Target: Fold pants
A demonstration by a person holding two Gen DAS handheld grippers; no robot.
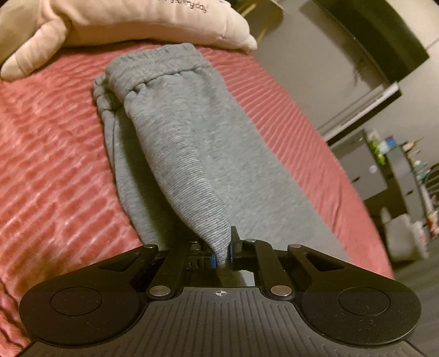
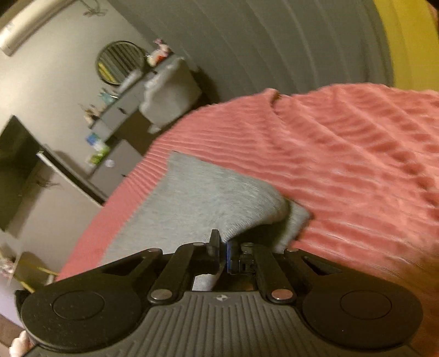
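Observation:
Grey sweatpants [image 1: 181,142] lie lengthwise on a pink ribbed bedspread [image 1: 55,164], waistband at the far end near a pillow. My left gripper [image 1: 222,255] is shut on a pinched fold of the pants and lifts it off the layer below. In the right wrist view the pants [image 2: 192,197] lie near the bed's left edge. My right gripper [image 2: 223,252] is shut on an edge of the grey fabric, raised slightly above the bedspread [image 2: 356,164].
A beige pillow [image 1: 131,24] lies at the head of the bed. The bed's edge runs along the right in the left wrist view, with floor and shelves [image 1: 406,170] beyond. A dresser [image 2: 118,123], round mirror [image 2: 120,61] and grey curtain [image 2: 274,41] stand past the bed.

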